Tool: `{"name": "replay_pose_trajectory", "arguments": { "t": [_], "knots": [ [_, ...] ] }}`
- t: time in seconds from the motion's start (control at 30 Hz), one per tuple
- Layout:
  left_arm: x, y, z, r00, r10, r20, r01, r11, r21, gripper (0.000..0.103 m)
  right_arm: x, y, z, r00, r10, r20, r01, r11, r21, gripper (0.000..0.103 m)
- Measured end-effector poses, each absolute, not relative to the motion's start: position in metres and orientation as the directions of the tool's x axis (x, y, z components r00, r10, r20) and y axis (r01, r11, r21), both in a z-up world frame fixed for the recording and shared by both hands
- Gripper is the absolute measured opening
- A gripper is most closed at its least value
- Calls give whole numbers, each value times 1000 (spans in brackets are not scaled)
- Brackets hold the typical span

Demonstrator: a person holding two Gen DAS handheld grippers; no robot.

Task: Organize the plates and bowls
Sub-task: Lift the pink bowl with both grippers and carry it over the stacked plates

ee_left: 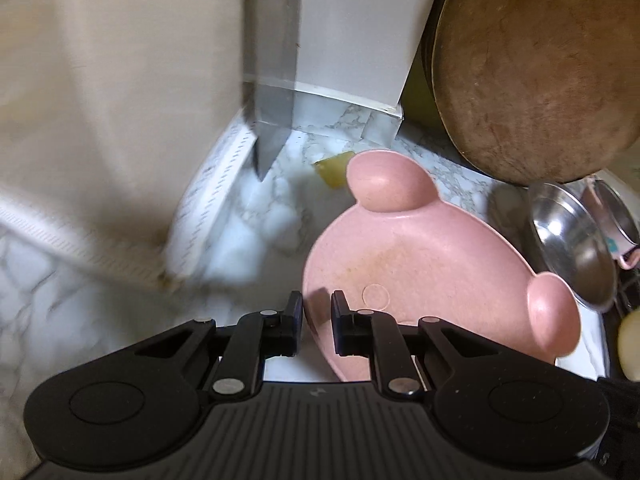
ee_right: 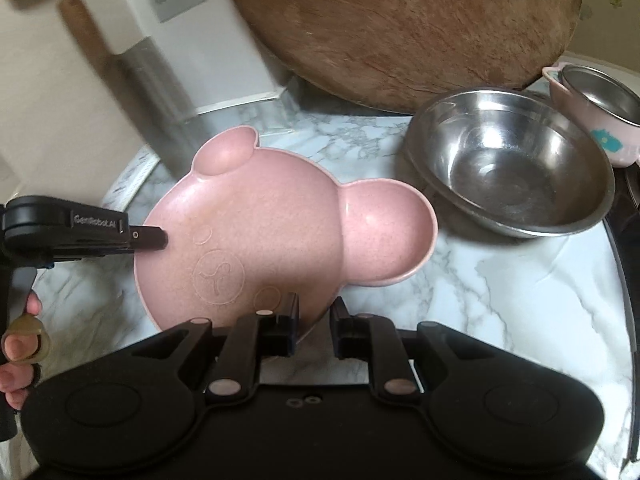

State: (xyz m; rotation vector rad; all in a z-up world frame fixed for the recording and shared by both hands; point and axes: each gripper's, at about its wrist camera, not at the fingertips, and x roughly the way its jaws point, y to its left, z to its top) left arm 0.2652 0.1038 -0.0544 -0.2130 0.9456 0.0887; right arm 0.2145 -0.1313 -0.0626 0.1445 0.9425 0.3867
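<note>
Two grippers share one load: the pink bear-shaped plate (ee_right: 256,236). The left gripper (ee_left: 317,312) has its jaws nearly together, clamped on the plate's rim, and in the right wrist view it comes in from the left with its fingertips over the plate's left edge. The right gripper (ee_right: 316,316) is pinched on the near rim, directly ahead of its fingers. Gripping at two spots likely keeps the wide, shallow plate level, since one pinch at the edge would let it tip.

Ahead and to the right of the right gripper, a steel bowl (ee_right: 516,164) sits on the marble tabletop (ee_right: 500,280), close to the plate's right ear. Beyond it stands a small pink bowl with a steel liner (ee_right: 596,120). A round wooden board (ee_right: 400,28) leans up behind both. A white box (ee_left: 352,32) stands far ahead of the left gripper. I judge the steel bowl the nearest obstacle for any move rightward.
</note>
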Motion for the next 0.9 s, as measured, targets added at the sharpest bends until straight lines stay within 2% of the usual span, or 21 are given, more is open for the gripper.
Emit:
{"name": "replay_pose_trajectory", "arguments": {
  "t": [0.47,0.9],
  "knots": [
    [118,160,-6,640,104,-761,-334,930,-154,14,140,-97,-19,427,544,-722,-522,801,294,17],
    [-19,218,-19,586,207,-783,-566,797,-213,14,77,-22,-21,213,658,-722,-760,576,301,17]
  ]
}}
